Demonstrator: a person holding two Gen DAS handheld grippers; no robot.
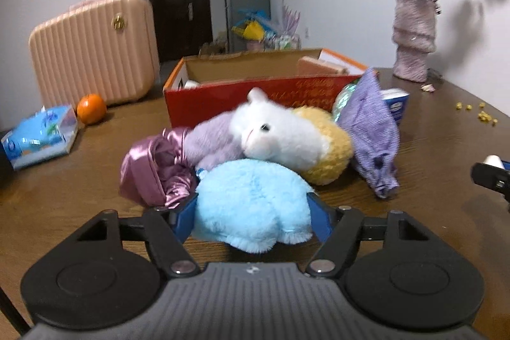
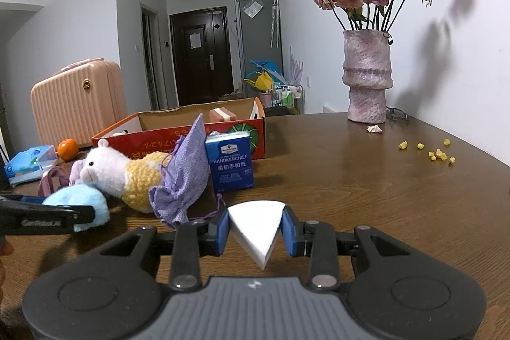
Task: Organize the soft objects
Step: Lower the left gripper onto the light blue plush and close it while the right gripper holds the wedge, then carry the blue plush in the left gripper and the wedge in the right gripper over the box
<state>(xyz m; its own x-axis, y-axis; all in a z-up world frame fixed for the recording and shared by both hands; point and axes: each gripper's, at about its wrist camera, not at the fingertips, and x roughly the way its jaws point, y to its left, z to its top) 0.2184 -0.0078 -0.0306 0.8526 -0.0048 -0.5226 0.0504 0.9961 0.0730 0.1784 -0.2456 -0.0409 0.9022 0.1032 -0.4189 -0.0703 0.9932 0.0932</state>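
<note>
My left gripper [image 1: 251, 212] has its blue pads pressed into both sides of a fluffy light-blue plush toy [image 1: 251, 203], which bulges out between them just above the brown table [image 1: 63, 196]. Directly ahead of it lies a white plush animal [image 1: 274, 133] with a yellow knitted body, leaning on a lilac plush piece. To the front left sits a crumpled pink satin pouch [image 1: 153, 171], touching the blue toy. To the front right lies a purple knitted drawstring bag [image 1: 373, 133]. Beyond the pile stands an open red cardboard box [image 1: 255, 97]. My right gripper [image 2: 256, 228] is clamped on a white wedge-shaped sponge [image 2: 256, 228], point toward me; a blue handkerchief pack [image 2: 232, 161] stands ahead.
</note>
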